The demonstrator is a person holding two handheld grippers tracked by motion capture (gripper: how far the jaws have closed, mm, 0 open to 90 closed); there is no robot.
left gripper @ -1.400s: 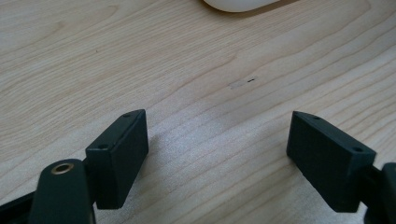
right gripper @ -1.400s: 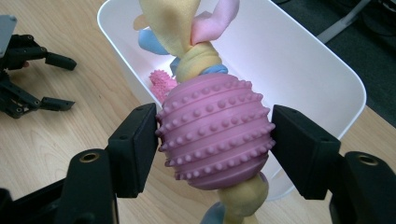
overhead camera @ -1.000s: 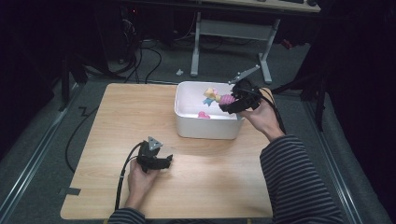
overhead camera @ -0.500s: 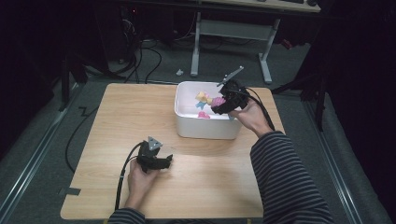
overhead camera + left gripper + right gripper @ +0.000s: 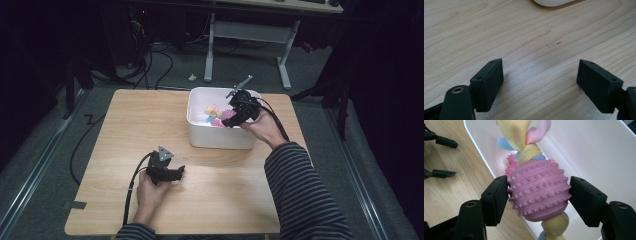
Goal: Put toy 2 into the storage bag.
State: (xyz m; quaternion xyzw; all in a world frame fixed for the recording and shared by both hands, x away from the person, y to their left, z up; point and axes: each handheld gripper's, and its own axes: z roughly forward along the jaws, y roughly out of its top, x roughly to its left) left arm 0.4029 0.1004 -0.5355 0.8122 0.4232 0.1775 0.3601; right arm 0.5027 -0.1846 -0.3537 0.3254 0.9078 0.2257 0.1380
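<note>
A pink studded ball (image 5: 539, 190) threaded on a yellow, pink and blue knotted rope (image 5: 516, 132) sits between the black jaws of my right gripper (image 5: 538, 198), both pads against its sides. In the high view that right gripper (image 5: 231, 119) hangs over the right half of the white bin (image 5: 220, 140), the ball (image 5: 228, 115) just inside the rim. My left gripper (image 5: 179, 172) rests on the wooden table (image 5: 125, 125) in front of the bin. Its jaws (image 5: 540, 82) stand wide apart over bare wood with nothing between them.
A second pink spiky piece (image 5: 511, 163) lies in the bin below the rope. The bin's rounded corner (image 5: 554, 2) is just ahead of the left gripper. My left gripper (image 5: 447, 157) lies on the wood left of the bin. Desk legs and cables stand behind the table.
My right hand has carried the toy leftward and down, from over the bin's right rim to inside it. The left hand has stayed put.
</note>
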